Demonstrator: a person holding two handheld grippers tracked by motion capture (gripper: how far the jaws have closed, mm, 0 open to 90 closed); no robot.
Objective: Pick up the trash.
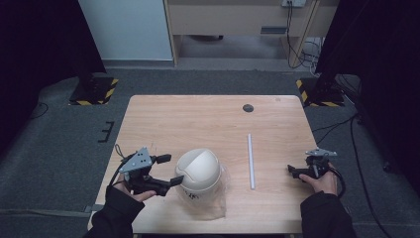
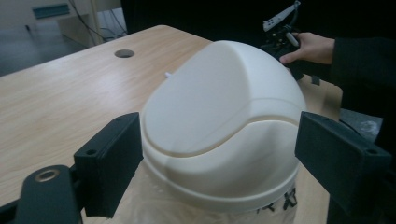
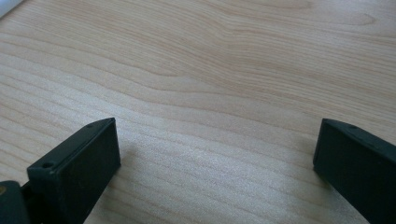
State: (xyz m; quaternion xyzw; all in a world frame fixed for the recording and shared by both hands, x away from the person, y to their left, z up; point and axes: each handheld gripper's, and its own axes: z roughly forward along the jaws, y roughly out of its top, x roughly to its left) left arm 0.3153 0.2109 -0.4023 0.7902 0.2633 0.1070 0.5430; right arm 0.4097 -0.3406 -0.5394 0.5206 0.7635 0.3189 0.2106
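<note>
At the left of the pale wooden counter, the left gripper was held with its black fingers spread wide, one on either side of the cream, dome-shaped plastic swing lid of a small bin; whether the fingers touched the lid could not be told. The lid sat on a clear plastic body lined with a thin transparent bag, standing near the front edge of the counter. Right of the bin, well apart from it, lay a slender white rod, pointing away from the person, and a dark round cable hole marked the far side of the counter. At the right edge, the right gripper rested low over bare wood with its fingers likewise apart and nothing between them. The chief risk appeared to be slippage: the dome is smooth and curved, so closing fingers might ride up it, tip the light bin, or pop the lid off.
</note>
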